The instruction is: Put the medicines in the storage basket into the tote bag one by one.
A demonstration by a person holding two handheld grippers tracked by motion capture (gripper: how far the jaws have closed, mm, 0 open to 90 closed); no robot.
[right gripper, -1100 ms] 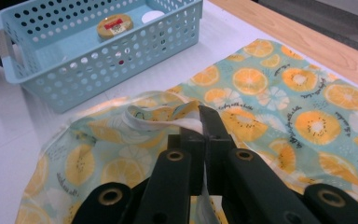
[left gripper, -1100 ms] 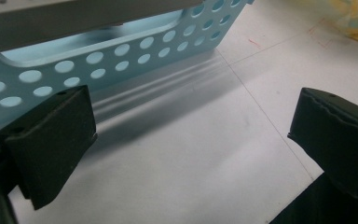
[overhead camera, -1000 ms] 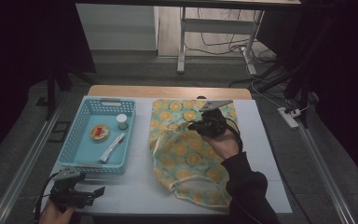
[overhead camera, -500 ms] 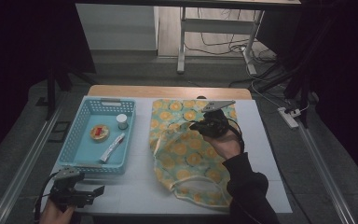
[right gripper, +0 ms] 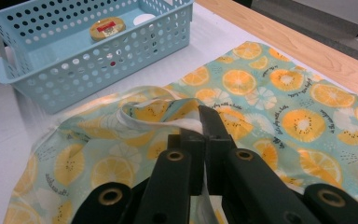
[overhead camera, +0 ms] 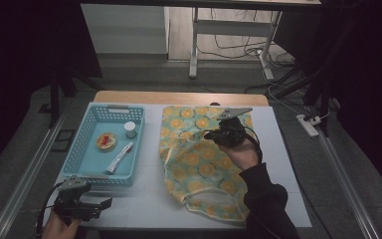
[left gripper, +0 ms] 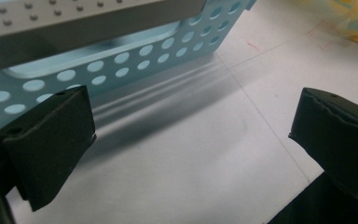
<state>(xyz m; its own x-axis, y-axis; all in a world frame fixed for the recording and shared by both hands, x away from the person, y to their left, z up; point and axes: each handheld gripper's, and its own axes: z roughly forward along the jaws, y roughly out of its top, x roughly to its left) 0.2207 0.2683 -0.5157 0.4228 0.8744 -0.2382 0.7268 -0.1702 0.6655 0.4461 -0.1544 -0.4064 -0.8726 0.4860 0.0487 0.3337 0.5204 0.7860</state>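
Observation:
A cloth printed with orange slices on pale green [overhead camera: 199,164] lies on the white table, partly folded over itself. My right gripper [overhead camera: 219,134] is shut on a raised fold of this cloth [right gripper: 168,109] near its middle; the fold's white hem sits pinched between the jaws [right gripper: 200,135]. My left gripper [overhead camera: 102,203] rests at the table's front left corner, just in front of the blue basket [overhead camera: 92,172], open with nothing between its jaws [left gripper: 186,140].
The blue perforated basket [right gripper: 51,74] at the left holds a round yellow-lidded tin [overhead camera: 106,141], a small white jar [overhead camera: 130,129] and a white tube [overhead camera: 119,157]. A wooden strip [overhead camera: 179,97] edges the table's far side. Bare white table [overhead camera: 139,204] lies between basket and cloth.

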